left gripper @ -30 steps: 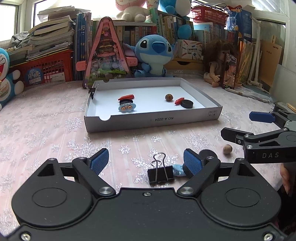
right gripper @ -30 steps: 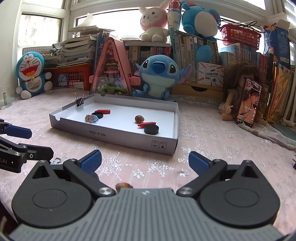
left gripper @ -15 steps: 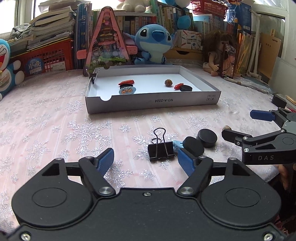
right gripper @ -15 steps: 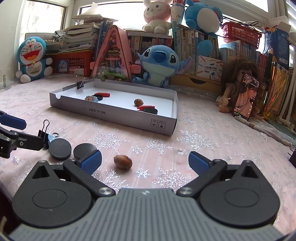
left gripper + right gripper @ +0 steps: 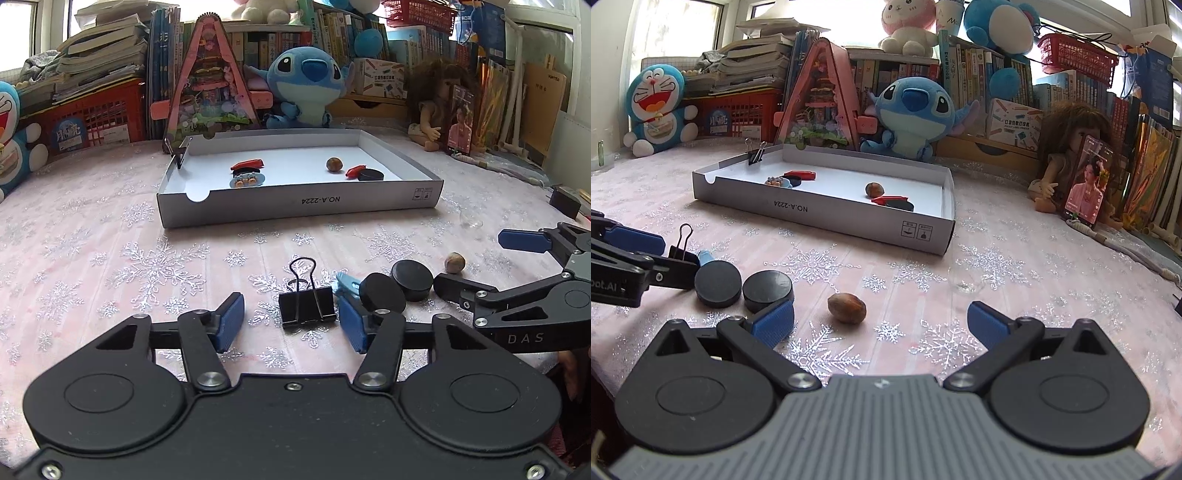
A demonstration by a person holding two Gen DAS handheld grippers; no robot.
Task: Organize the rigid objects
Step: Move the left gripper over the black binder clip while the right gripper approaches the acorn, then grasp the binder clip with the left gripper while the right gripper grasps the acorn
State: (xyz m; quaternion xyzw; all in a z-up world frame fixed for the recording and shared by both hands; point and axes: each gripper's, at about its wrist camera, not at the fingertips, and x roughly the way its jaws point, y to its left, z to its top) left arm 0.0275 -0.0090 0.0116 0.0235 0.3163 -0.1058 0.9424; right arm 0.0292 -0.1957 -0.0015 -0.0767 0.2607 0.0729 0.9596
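Your left gripper (image 5: pixel 291 325) sits low over the bench (image 5: pixel 110 258), fingers (image 5: pixel 231 321) part-spread and just now closing in. The black binder clip (image 5: pixel 306 308) lies between them, but neither pad touches it yet. It is stiff sprung steel, light, and smooth on the flanks, so take it across the flat black body, not by the wire loops, which fold and swing. Note the right pad stands close against a small blue piece (image 5: pixel 347 282) and the nearer black disc (image 5: pixel 382 293); closing further may nudge them.

Your right gripper (image 5: pixel 879 325) hovers with its fingers (image 5: pixel 774 321) spread wide and nothing held. The nut (image 5: pixel 846 308) lies ahead between them, untouched. It is hard, rounded and likely to roll, so pinch it across its middle. The second black disc (image 5: pixel 768 290) lies just beside the left pad, touching or nearly touching the first. Both discs look rigid and flat and would be taken by the rim.

Further off, the white cardboard tray (image 5: pixel 295 206) rests on the bench, well apart from the loose items. It already holds a disc, a nut, two red pieces and a small blue trinket, with another binder clip on its far corner. Judged from this, the sorting is partly done and the near items remain.
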